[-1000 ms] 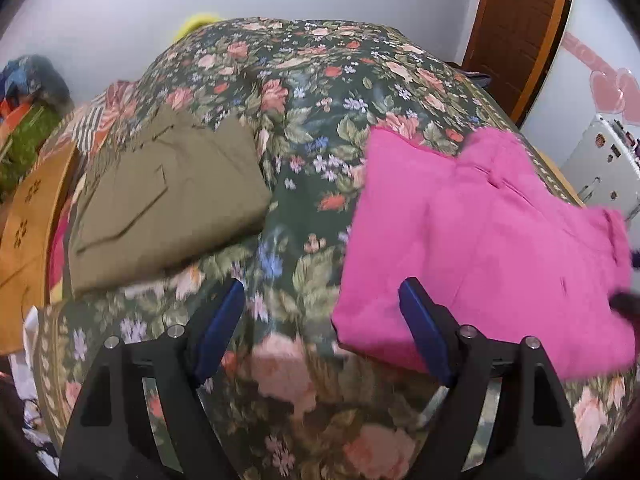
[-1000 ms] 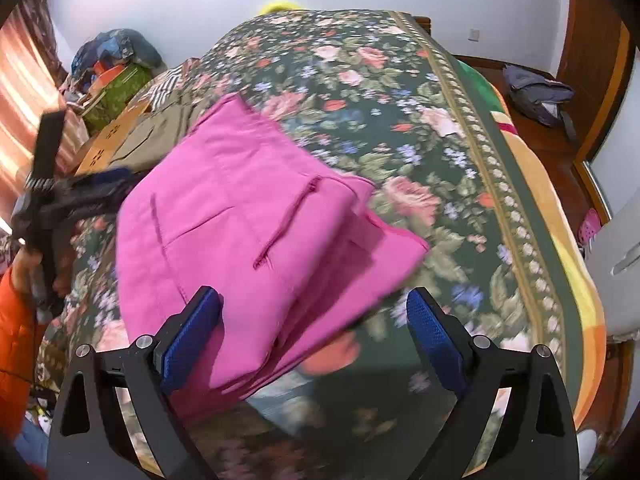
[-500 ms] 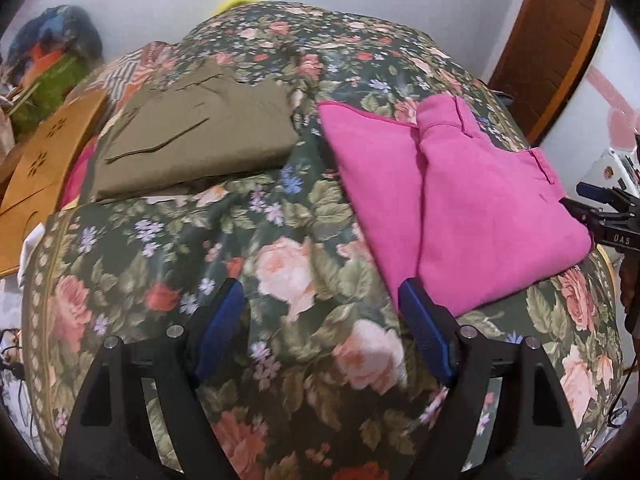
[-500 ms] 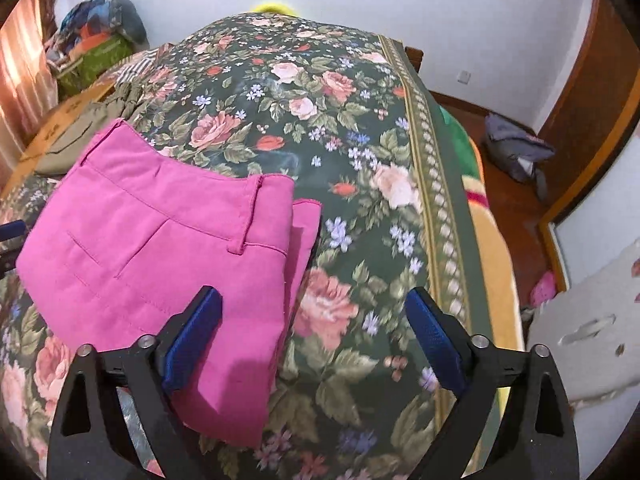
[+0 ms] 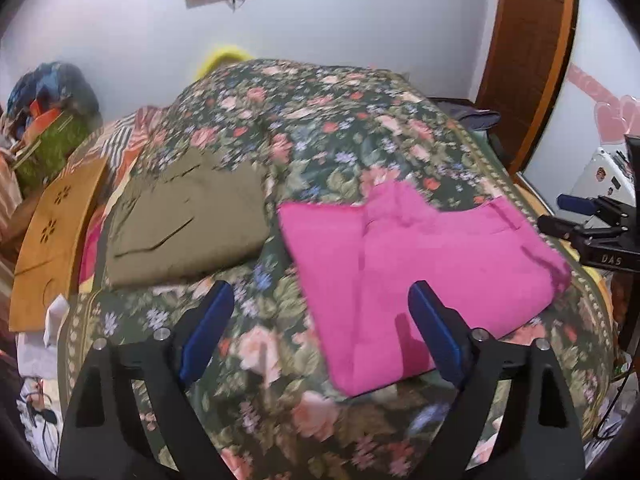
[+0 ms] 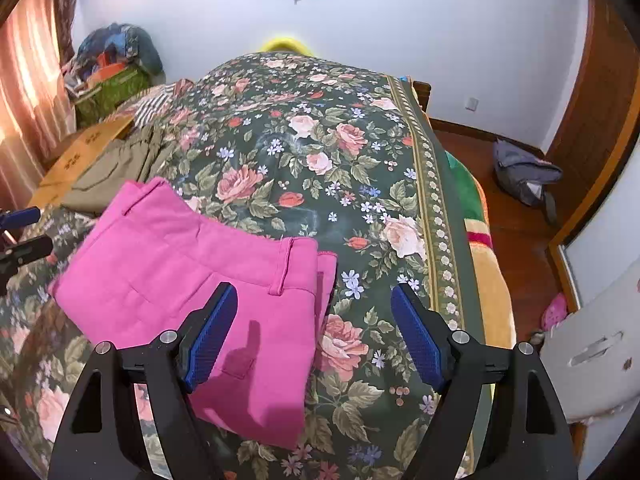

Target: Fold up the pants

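The pink pants (image 5: 420, 264) lie folded on the floral bedspread (image 5: 320, 128), near its front right corner; they also show in the right wrist view (image 6: 192, 276). My left gripper (image 5: 320, 332) is open and empty, above the bed at the pants' near left edge. My right gripper (image 6: 314, 336) is open and empty, above the pants' right edge by the waistband. The right gripper also shows at the right edge of the left wrist view (image 5: 588, 220).
Folded olive pants (image 5: 188, 216) lie on the bed to the left of the pink ones. A wooden board (image 5: 52, 236) and a pile of bags (image 6: 112, 68) are at the bed's left side. A grey bag (image 6: 524, 172) lies on the floor at right.
Both grippers have pulled back and up from the pink pants, which now lie flat and folded. The views have tilted up toward the far wall.
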`<state>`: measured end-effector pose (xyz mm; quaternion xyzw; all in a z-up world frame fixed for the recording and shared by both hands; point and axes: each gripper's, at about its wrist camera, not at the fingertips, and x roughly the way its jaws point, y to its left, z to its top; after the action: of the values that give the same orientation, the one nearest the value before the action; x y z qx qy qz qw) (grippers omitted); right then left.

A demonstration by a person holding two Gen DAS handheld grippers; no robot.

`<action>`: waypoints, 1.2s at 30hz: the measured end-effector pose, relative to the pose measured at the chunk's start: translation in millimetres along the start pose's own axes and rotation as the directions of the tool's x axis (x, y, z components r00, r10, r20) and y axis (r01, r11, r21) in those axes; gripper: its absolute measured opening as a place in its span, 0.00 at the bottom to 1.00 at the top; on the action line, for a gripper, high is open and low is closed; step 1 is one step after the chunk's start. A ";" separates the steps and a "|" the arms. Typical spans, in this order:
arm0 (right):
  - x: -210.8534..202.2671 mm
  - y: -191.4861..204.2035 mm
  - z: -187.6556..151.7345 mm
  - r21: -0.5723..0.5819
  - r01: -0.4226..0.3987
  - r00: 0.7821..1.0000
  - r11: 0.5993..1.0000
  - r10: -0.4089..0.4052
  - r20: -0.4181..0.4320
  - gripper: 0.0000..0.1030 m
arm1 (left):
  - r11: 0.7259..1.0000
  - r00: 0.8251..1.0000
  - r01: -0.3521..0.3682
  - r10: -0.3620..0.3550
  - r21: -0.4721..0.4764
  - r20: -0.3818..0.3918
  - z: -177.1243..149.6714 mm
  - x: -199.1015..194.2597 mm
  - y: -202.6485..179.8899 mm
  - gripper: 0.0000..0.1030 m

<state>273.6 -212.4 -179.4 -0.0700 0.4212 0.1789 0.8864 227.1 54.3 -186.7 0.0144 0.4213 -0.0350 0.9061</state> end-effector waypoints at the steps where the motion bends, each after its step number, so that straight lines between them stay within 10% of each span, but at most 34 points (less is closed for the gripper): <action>1: 0.4 -1.0 0.7 0.004 -0.012 1.000 1.000 0.012 -0.004 0.74 | 1.000 1.000 0.006 -0.006 0.004 0.001 2.4 1.6 -4.3 0.88; 25: 43.0 -11.3 -11.7 0.068 -0.190 0.969 0.979 0.198 -0.148 0.75 | 0.951 0.965 0.155 -0.203 -0.267 -0.163 -1.1 88.8 4.9 0.95; 36: 74.9 -29.2 -15.8 0.218 -0.354 0.904 0.909 0.392 -0.169 0.64 | 0.939 0.963 0.194 -0.238 -0.282 -0.129 3.3 95.6 11.0 0.78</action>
<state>316.7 -224.5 -248.0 0.0751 0.5323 0.2982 0.7887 291.8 60.2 -257.7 -0.1515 0.4929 -0.0760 0.8534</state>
